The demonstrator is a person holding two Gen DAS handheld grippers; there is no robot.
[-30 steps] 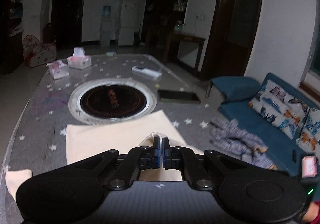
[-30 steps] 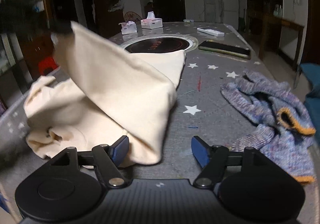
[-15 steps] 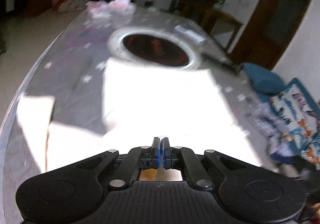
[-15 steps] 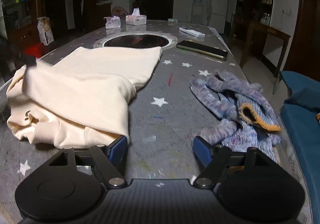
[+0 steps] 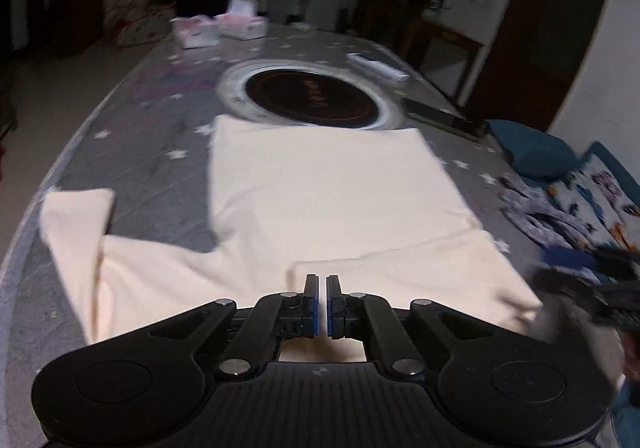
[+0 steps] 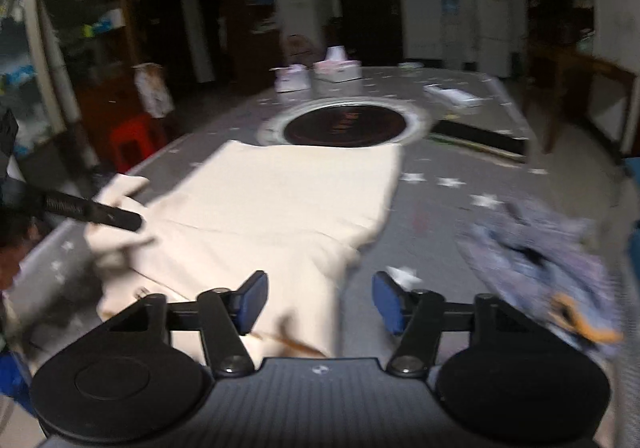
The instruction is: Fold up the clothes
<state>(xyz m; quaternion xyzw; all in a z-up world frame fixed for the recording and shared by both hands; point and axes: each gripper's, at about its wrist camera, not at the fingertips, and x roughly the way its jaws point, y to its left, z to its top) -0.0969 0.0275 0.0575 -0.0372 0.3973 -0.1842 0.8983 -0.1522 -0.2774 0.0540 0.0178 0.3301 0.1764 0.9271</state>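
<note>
Left gripper (image 5: 321, 302): matte black body with a ribbed top plate carrying a small star mark at 12 o'clock, round discs at 8 and 4 o'clock, silver screws on the linkage arms, and blue pads on black fingers (image 5: 310, 304). Right gripper (image 6: 318, 302) is built alike, with curved blue pads (image 6: 253, 300)

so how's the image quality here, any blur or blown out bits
Left wrist view: cream garment is overexposed with almost no fold detail, the room behind is dark, and the right edge smears with motion. Right wrist view: soft all over, the purple knit is streaked, and the fisheye bends the table edges.
</note>
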